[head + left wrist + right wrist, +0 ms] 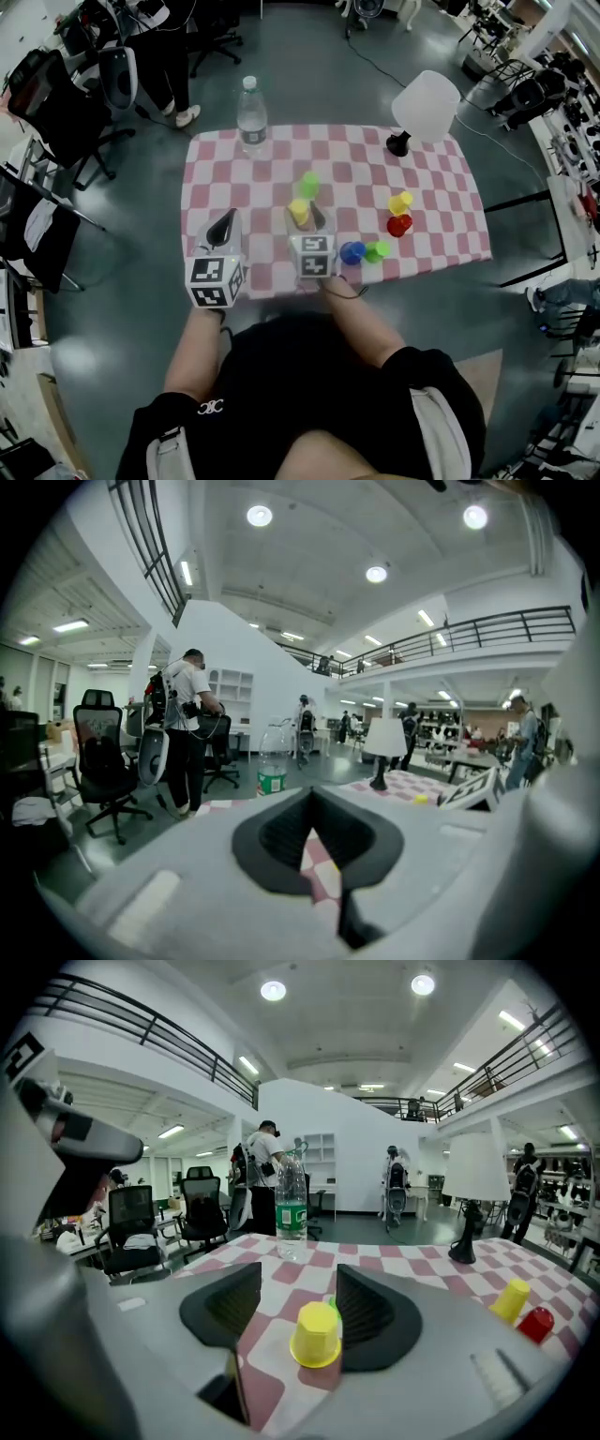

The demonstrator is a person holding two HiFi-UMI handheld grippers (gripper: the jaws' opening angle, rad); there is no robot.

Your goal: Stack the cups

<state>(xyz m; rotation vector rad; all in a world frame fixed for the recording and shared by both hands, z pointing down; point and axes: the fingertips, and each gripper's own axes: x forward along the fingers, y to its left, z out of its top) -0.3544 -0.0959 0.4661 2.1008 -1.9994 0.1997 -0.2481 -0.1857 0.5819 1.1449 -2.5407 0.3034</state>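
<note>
- Six cups sit on the checked table (441,178), all in sight from the head view.
- The right gripper (298,1279) is released. Its jaws stand wide, and an upside-down yellow cup (316,1335) stands between them, nearer the right pad, with a clear gap on the left side.
- A green cup (309,183) stands just beside that cup at its 1 o'clock. The right gripper view shows only a sliver of it behind the yellow one.
- The left gripper (312,789) is clenched, tips meeting on nothing, at 9 o'clock from the yellow cup.
- Its own body blocks nearly all of the table in the left gripper view. Only a slip of checked cloth shows under the tips.
- A second yellow cup (400,202) and a red cup (399,225) touch at 3 o'clock from the table's middle.
- A blue cup (352,252) and a second green cup (377,250) touch at 5 o'clock. I cannot tell whether they stand upright or lie on their sides.
- The bottle (251,112) stands at 11 o'clock. Its green label has print too small to read.
- The lamp (424,105) stands at 1 o'clock. From above its shade hides the stem, and only the black base shows.
- The marker cubes (217,281) carry black-and-white square patterns.
- The person's body covers the table's near edge.
</note>
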